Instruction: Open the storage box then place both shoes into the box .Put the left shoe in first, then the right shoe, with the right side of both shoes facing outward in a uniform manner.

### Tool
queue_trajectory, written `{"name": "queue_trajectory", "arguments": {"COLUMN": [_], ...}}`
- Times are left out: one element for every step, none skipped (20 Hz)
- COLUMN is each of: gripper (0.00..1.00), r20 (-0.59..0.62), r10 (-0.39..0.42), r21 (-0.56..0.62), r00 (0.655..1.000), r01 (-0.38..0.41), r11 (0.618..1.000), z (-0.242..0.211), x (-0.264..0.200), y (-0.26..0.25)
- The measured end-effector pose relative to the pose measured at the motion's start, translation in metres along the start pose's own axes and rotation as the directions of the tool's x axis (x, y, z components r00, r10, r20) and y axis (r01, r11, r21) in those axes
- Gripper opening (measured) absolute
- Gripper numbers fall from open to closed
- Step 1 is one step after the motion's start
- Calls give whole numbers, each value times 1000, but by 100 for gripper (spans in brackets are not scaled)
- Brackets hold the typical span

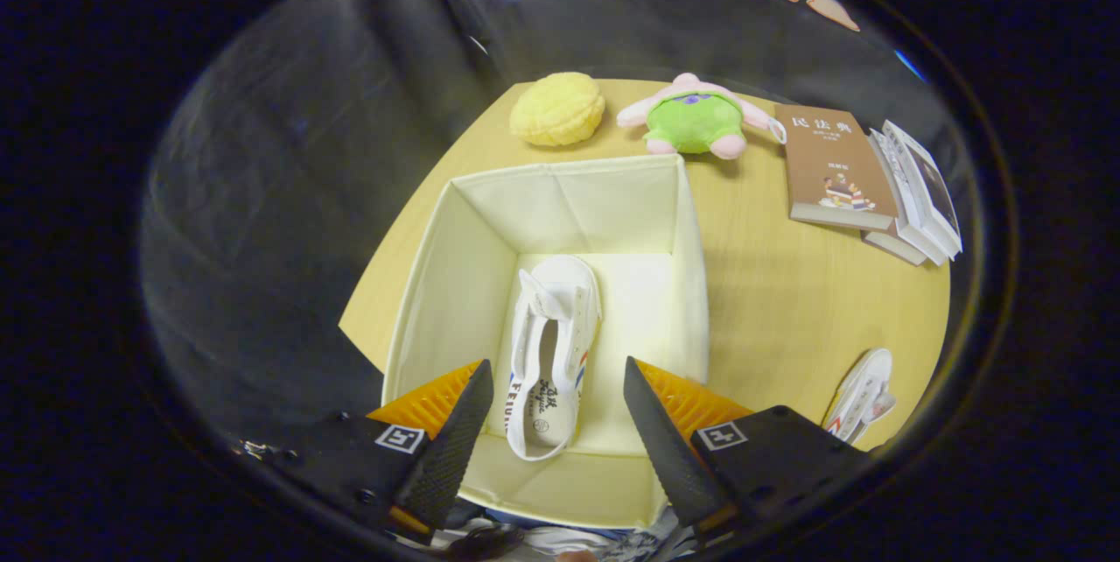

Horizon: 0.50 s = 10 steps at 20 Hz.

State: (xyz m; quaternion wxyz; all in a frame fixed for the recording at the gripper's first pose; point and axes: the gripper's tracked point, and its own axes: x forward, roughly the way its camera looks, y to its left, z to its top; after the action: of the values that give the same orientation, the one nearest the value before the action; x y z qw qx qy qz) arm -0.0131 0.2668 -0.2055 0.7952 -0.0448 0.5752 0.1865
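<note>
Black cloth hangs behind a light wooden table (787, 308), and on it stands an open cream fabric storage box (455, 238). One white canvas shoe with red and blue side stripes (549, 352) lies on the box floor toward its left half, opening up, heel end nearest the gripper. The gripper (560, 413) hangs above the near edge of the box, its fingers spread wide with nothing between them but the shoe far below. A second white canvas shoe (862, 394) lies on the table to the right, well apart from the box. Beyond the box sit a yellow plush bun (557, 109), a green and pink plush toy (694, 117) and a stack of books (875, 181).
</note>
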Motion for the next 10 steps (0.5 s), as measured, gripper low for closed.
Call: {"name": "queue_trajectory", "arguments": {"gripper": [97,97,97,97,97,98,98,98,99,99], "r20": [18,32,48,65,80,92,102,110,115,120], "r10": [17,25,31,26,5,-16,-34,-51,-65,-79], "r21": [7,13,22,34,44,56,73,93,113,131], "r00": [1000,999,998,998,997,996,994,993,991,990], "r01": [-17,-25,-32,-28,-9,10,27,41,52,64], "r11": [1000,1000,999,999,999,998,997,995,992,989], "z": [2,2,2,1,0,-1,-5,-9,-13,-17], "x": [-13,-24,-35,-45,-56,-64,-70,-75,-80,-84], "y": [-6,-12,-20,-29,-43,-57,-71,-85,-99,-113]}}
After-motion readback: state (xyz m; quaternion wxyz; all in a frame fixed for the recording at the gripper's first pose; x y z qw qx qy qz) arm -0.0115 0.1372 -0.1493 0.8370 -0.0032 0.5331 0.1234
